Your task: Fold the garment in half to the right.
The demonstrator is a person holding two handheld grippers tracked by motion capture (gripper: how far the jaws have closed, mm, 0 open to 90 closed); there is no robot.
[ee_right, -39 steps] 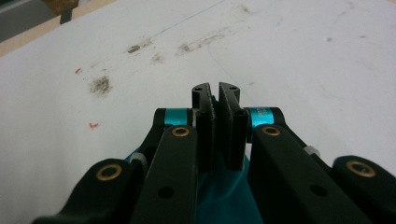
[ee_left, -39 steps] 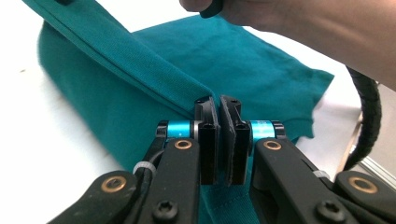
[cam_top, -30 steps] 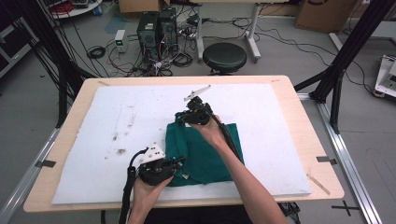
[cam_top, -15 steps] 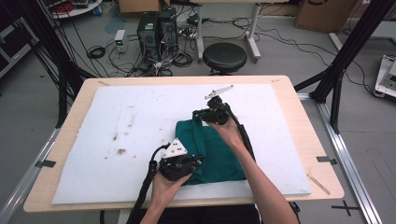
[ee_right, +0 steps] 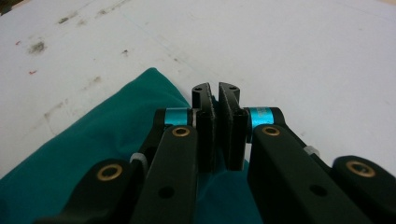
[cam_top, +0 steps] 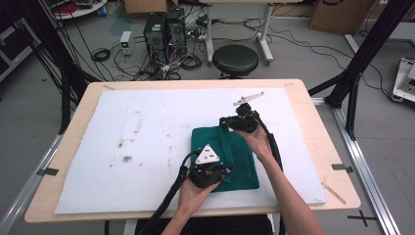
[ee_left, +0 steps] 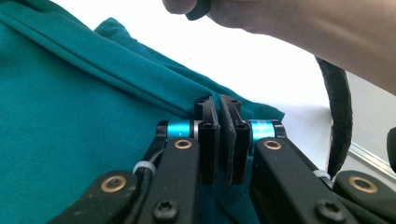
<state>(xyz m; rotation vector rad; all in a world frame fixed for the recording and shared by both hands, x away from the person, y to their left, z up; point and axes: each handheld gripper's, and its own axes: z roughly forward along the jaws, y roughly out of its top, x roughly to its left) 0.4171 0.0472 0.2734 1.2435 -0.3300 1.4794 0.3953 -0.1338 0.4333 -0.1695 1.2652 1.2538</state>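
Observation:
A teal cloth point(cam_top: 240, 159) lies folded on the white foam board point(cam_top: 147, 132). My left gripper point(cam_top: 224, 171) is at the cloth's near edge, shut, with teal fabric pinched between its pads point(ee_left: 219, 100). My right gripper point(cam_top: 223, 120) is at the cloth's far edge, also shut, with cloth point(ee_right: 107, 149) gathered under and between its jaws point(ee_right: 215, 88). In the left gripper view a folded seam of the cloth point(ee_left: 93, 70) runs ahead of the jaws, and the person's right forearm point(ee_left: 299, 28) crosses above.
The board carries brown stains point(cam_top: 125, 157) left of the cloth and sits on a wooden table point(cam_top: 337, 147). A black stool point(cam_top: 236, 59), computer towers point(cam_top: 164, 29) and cables stand on the floor beyond. The right gripper's cable point(cam_top: 274, 147) trails along the right forearm.
Both grippers have moved to the right across the board, and the teal cloth has come along with them, now lying farther right and narrower.

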